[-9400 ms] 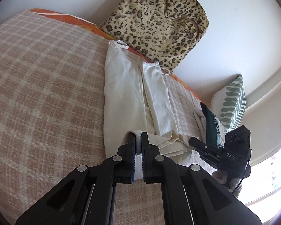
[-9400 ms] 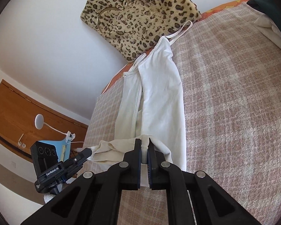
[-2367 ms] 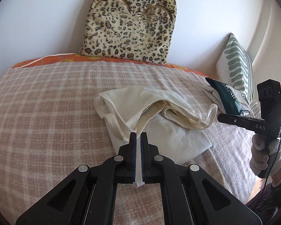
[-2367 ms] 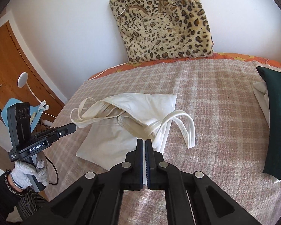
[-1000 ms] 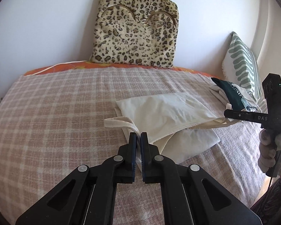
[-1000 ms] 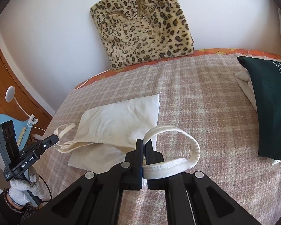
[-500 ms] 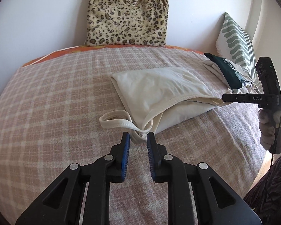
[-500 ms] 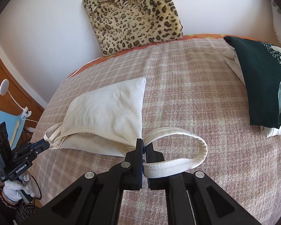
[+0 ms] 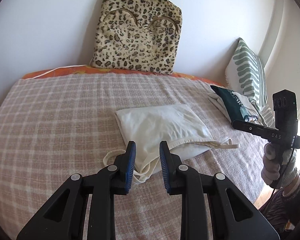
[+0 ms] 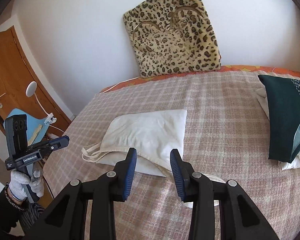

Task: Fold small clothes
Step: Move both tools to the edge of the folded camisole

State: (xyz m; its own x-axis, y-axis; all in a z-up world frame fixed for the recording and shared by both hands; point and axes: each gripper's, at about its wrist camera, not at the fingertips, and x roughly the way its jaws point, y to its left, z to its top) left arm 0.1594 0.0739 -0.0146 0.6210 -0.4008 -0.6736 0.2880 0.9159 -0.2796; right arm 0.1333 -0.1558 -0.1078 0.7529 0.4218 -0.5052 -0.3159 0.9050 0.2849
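Folded top ahead of both open grippers

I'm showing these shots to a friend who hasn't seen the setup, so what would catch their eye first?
Probably the furry leopard-print cushion propped against the white wall at the far side of the bed. Next, the folded cream strappy top lying mid-bed on the pink checked blanket, its straps trailing toward the open left gripper and open right gripper. A dark green folded garment tops a pile at the right edge.
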